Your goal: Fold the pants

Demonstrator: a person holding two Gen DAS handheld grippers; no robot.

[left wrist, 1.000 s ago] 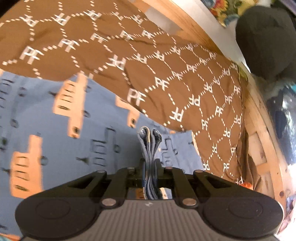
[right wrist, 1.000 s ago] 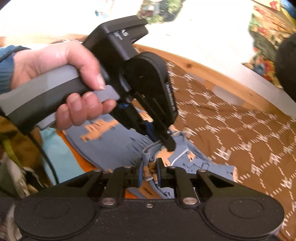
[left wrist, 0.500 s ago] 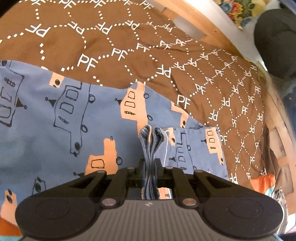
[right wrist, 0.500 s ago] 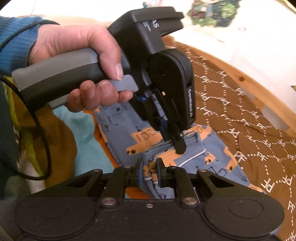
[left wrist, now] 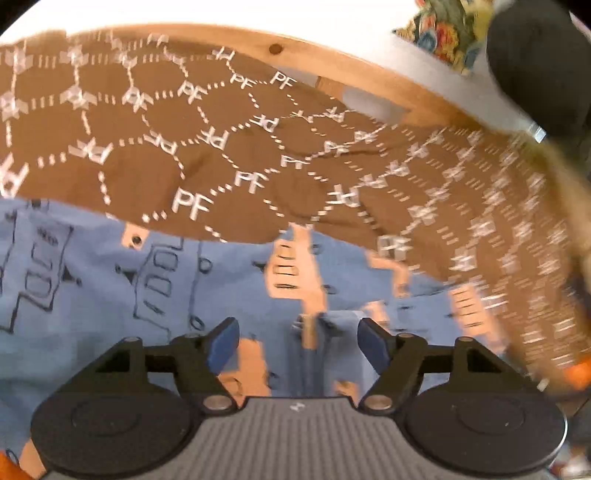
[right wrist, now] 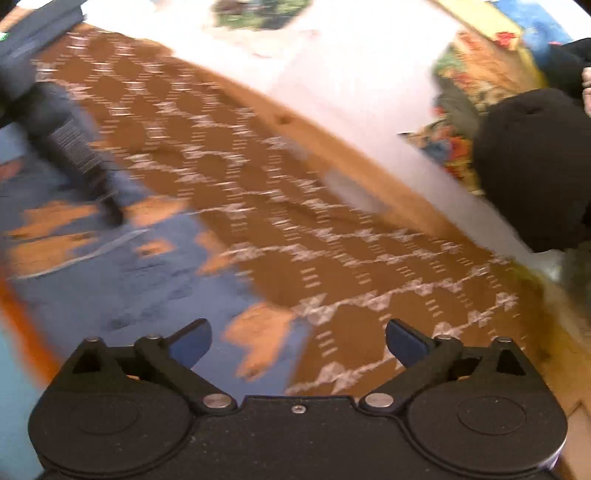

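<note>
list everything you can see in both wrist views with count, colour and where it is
pants: one pair, blue with orange and outlined vehicle prints, lying on the bedspread, under both grippers
bedspread: one, brown with white dotted hexagons and PF letters, covering the surface
wooden frame: one, light wood, along the bedspread's far edge
dark round object: one, black, beyond the frame at right; too blurred to identify
floral fabric: one, multicoloured, top right
left gripper: one, black with blue fingers, jaws just opened, a fold of the pants between them, not pinched
right gripper: one, black with blue fingers, jaws just opened, nothing gripped
</note>
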